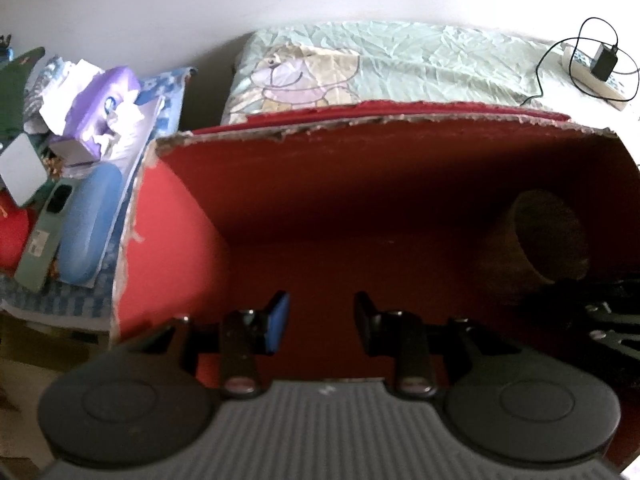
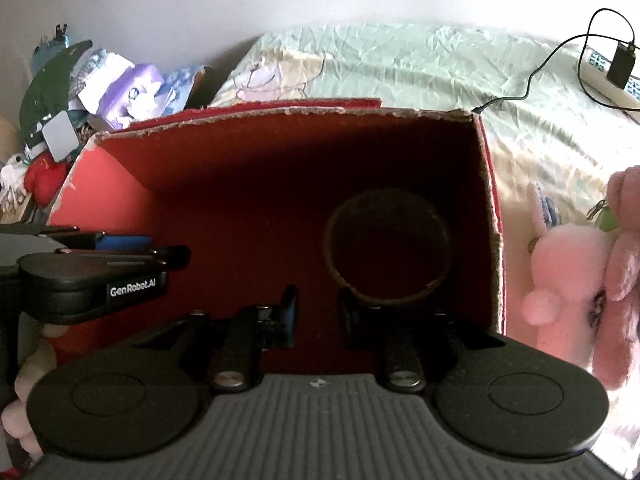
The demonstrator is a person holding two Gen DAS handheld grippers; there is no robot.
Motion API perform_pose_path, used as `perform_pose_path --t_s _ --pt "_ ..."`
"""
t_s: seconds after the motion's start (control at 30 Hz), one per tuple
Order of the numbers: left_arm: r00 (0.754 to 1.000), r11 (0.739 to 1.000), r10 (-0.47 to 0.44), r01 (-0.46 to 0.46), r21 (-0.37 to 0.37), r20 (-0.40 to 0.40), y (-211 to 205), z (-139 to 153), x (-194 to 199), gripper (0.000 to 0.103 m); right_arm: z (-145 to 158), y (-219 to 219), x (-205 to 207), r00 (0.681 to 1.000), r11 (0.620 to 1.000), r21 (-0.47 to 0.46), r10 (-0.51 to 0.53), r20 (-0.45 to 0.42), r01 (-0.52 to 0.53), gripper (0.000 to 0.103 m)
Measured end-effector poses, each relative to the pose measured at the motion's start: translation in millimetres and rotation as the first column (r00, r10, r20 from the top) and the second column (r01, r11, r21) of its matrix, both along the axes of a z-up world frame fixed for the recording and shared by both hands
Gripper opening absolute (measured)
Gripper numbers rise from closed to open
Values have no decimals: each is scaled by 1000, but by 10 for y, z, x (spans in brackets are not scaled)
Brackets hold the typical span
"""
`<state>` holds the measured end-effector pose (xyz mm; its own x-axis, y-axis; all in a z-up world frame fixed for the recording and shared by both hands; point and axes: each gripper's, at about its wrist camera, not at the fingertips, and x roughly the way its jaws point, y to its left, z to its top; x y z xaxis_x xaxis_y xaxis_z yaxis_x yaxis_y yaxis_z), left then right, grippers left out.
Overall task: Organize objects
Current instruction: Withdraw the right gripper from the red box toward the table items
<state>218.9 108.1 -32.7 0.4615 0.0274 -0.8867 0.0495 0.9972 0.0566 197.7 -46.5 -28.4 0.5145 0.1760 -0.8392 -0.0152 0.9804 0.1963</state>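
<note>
A red cardboard box (image 1: 180, 200) with torn edges stands open on a bed; it also shows in the right wrist view (image 2: 120, 168). A brown paper cup (image 1: 536, 236) lies on its side inside at the right, its mouth facing the right wrist camera (image 2: 388, 256). My left gripper (image 1: 320, 320) is open and empty inside the box, left of the cup. My right gripper (image 2: 316, 312) is open and empty, its right finger just below the cup's rim. The left gripper also shows in the right wrist view (image 2: 132, 252).
A pile of clutter lies left of the box: a blue case (image 1: 90, 224), a green remote (image 1: 44, 236), a purple package (image 1: 108, 108). Pink plush toys (image 2: 576, 272) lie right of the box. A charger and cable (image 1: 604, 64) rest on the green sheet (image 1: 420, 64).
</note>
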Motion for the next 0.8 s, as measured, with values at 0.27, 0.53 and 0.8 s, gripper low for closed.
perform_pose_path --t_s 0.27,0.53,0.8 --pt "1000 998 0 -1 59 20 -45 -23 -19 32 1 -4 -69 1000 999 43 -9 21 8 23" --pt "998 994 48 -50 93 28 -30 -26 -19 33 130 -98 -259 997 994 111 -8 77 -1 23" --pt "981 986 106 -124 109 160 -135 440 -327 33 325 -232 -535 991 986 164 3 135 -25 25"
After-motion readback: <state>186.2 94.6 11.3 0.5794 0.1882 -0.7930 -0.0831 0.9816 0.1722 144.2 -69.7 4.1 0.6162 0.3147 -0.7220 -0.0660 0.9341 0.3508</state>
